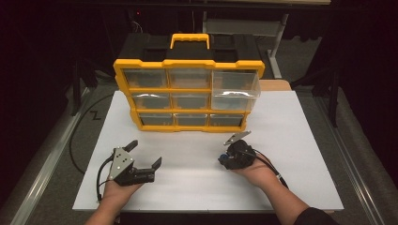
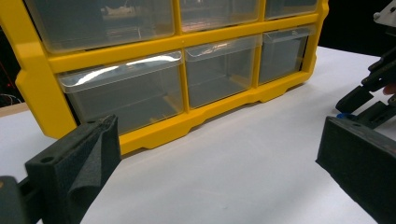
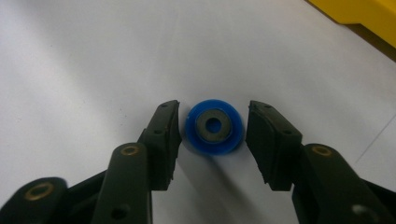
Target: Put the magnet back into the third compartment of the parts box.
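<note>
A small blue round piece [image 3: 208, 142] with a grey ring in its middle lies flat on the white board [image 1: 291, 154]. My right gripper [image 3: 212, 126] points down at it, open, with one jaw on each side and a thin gap showing at both. In the high view the right gripper [image 1: 224, 158] is right of centre, in front of the organizer. My left gripper [image 1: 145, 153] rests at the front left, open wide and holding nothing. In the left gripper view its jaws stand far apart [image 2: 217, 140], facing the organizer's bottom drawers, and the blue piece [image 2: 343, 115] peeks out under the right gripper [image 2: 369, 91].
A yellow and black organizer [image 1: 187, 63] with several clear drawers stands at the back of the board. Its top right drawer [image 1: 234, 86] is pulled out toward me. Its yellow corner [image 3: 364, 16] shows just beyond the right gripper. A dark floor surrounds the table.
</note>
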A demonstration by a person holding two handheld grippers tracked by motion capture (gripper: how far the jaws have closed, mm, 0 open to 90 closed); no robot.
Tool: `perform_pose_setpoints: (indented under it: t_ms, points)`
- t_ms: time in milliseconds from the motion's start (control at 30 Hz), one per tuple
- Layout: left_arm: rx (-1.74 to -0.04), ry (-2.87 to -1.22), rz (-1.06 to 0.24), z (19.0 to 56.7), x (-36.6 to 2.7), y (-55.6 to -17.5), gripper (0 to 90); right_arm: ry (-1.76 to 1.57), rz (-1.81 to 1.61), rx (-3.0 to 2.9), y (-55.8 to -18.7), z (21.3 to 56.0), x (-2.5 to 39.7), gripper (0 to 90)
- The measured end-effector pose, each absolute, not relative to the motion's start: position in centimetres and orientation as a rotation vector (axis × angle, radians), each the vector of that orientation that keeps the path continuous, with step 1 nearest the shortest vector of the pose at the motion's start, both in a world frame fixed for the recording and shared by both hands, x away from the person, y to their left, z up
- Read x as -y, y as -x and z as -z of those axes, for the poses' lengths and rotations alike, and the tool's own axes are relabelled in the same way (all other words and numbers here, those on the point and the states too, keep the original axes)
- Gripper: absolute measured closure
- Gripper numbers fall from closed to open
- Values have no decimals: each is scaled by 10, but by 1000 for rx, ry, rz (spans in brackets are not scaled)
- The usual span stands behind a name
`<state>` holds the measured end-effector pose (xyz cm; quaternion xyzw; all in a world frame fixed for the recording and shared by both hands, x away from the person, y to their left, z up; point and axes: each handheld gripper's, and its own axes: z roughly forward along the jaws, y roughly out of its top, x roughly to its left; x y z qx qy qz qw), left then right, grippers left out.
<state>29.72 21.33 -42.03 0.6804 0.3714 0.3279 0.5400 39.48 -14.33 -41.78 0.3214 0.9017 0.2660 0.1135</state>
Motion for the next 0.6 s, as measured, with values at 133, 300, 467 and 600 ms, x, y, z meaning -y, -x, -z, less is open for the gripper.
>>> perform_pose_setpoints:
  t_ms: [133, 300, 467, 600]
  points:
    - [-883, -1614, -781, 420, -214, -297, 3, -931, -779, -2645, -395, 418, 144, 591]
    - [-883, -1613, -782, 420, -213, -297, 3, -913, -771, -2650, -395, 418, 142, 601]
    - [-883, -1614, -781, 420, -213, -297, 3, -894, -763, -2659, -394, 418, 141, 636]
    - [-883, -1614, -782, 420, -214, -297, 3, -892, -756, -2659, -394, 418, 141, 645]
